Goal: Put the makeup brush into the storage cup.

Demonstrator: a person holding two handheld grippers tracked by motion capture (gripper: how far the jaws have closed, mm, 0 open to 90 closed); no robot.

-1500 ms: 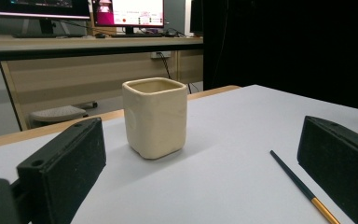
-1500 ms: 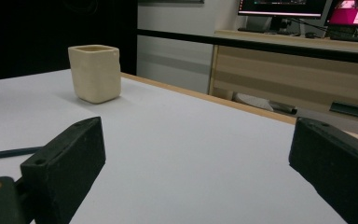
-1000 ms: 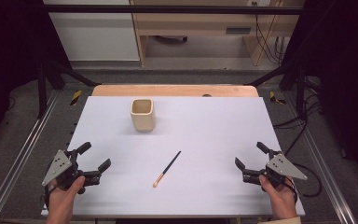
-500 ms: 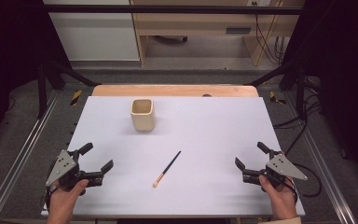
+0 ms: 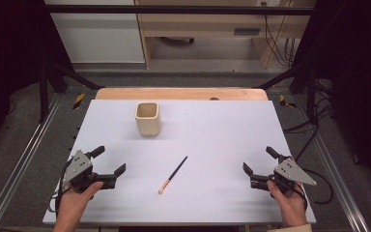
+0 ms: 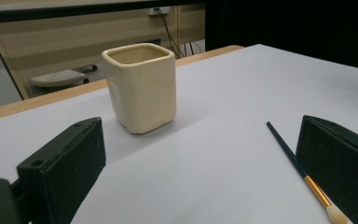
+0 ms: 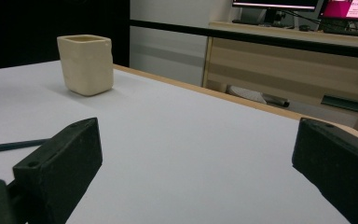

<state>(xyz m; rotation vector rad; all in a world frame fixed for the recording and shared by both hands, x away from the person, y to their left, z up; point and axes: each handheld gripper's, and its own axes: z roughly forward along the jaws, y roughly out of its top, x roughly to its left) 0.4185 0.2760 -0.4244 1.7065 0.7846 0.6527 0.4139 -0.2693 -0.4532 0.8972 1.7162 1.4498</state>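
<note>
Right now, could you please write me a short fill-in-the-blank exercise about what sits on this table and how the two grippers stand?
1. The cream cup stands upright and holds ____.
2. The paintbrush lies flat with its bristle tip pointing toward the ____ edge of the table.
3. The left gripper and the right gripper both have their jaws ____.
4. The paintbrush lies nearer to the ____ gripper.

Missing words: nothing; near; open; left
</note>
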